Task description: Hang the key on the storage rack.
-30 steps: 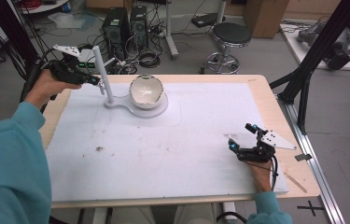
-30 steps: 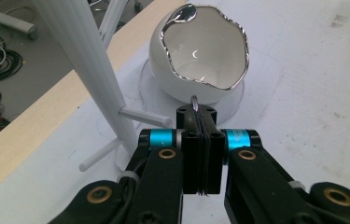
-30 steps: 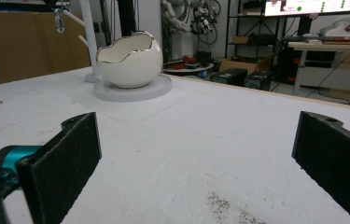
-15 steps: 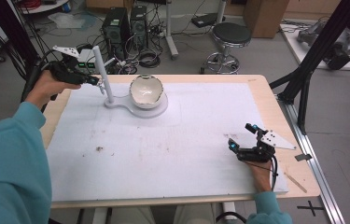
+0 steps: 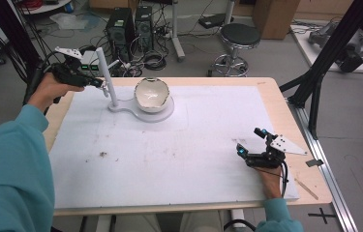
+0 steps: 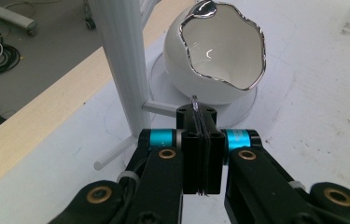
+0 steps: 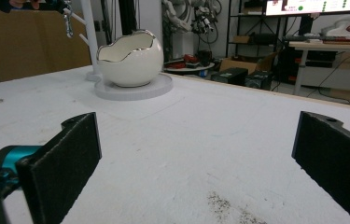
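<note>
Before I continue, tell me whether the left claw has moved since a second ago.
No. The left claw sits beside the white post of the stand, as before.

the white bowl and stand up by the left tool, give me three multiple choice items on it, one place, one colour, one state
1. Where does the bowl sit?
A. on the round base of the stand
B. on the stool
C. beside the right tool

2. What colour is the bowl's rim?
A. red
B. silver
C. black

3. How do the left tool's jaws stand?
A. wide open
B. shut on the bowl
C. shut on something thin

A: the bowl rests on the white base.
B: the wavy edge shines silver.
C: the pads meet, with a thin piece poking out on top.
</note>
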A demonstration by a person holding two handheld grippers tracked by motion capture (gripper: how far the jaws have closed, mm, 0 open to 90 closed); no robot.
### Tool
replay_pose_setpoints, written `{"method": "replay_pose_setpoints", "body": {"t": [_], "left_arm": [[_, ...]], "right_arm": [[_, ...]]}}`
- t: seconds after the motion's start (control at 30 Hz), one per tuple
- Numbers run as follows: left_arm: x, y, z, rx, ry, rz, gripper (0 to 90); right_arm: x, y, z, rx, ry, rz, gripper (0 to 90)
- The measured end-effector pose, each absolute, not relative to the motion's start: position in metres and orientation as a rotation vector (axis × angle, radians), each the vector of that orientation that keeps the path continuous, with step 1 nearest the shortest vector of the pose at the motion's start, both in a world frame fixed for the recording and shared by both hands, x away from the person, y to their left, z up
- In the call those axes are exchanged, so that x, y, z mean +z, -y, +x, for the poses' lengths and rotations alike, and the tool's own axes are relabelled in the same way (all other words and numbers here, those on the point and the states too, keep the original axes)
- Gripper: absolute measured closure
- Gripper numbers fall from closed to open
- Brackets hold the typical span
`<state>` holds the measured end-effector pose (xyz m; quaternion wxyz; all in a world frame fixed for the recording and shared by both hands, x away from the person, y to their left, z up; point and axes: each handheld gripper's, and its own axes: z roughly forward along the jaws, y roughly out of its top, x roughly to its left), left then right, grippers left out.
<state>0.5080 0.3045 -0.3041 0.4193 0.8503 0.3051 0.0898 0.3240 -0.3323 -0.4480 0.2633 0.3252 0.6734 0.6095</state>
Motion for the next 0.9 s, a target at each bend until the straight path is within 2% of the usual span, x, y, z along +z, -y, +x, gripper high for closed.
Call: {"method": "replay_pose_setpoints", "body": {"t": [0.43, 0.47, 0.63, 0.7, 0.8, 0.9], "left_arm": [[-0.310, -0.303, 0.514, 0.271, -0.776, 2.137, 87.2], [-0.311, -0.303, 0.514, 0.302, -0.764, 2.126, 83.4], [-0.310, -0.311, 0.513, 0.381, -0.806, 2.053, 44.6], [-0.309, -0.315, 0.508, 0.419, -0.816, 2.029, 33.3], [-0.307, -0.321, 0.497, 0.473, -0.849, 1.968, 8.5], [-0.302, -0.330, 0.478, 0.508, -0.837, 1.892, 1.7]], "right_arm": [[-0.448, 0.332, 0.324, 1.641, -1.825, 0.874, 0.6], [-0.448, 0.332, 0.324, 1.640, -1.825, 0.873, 0.5], [-0.448, 0.332, 0.324, 1.640, -1.825, 0.866, 0.5], [-0.448, 0.332, 0.324, 1.636, -1.826, 0.861, 0.6], [-0.448, 0.332, 0.324, 1.634, -1.826, 0.865, 0.5], [-0.448, 0.332, 0.324, 1.632, -1.826, 0.865, 0.6]]}}
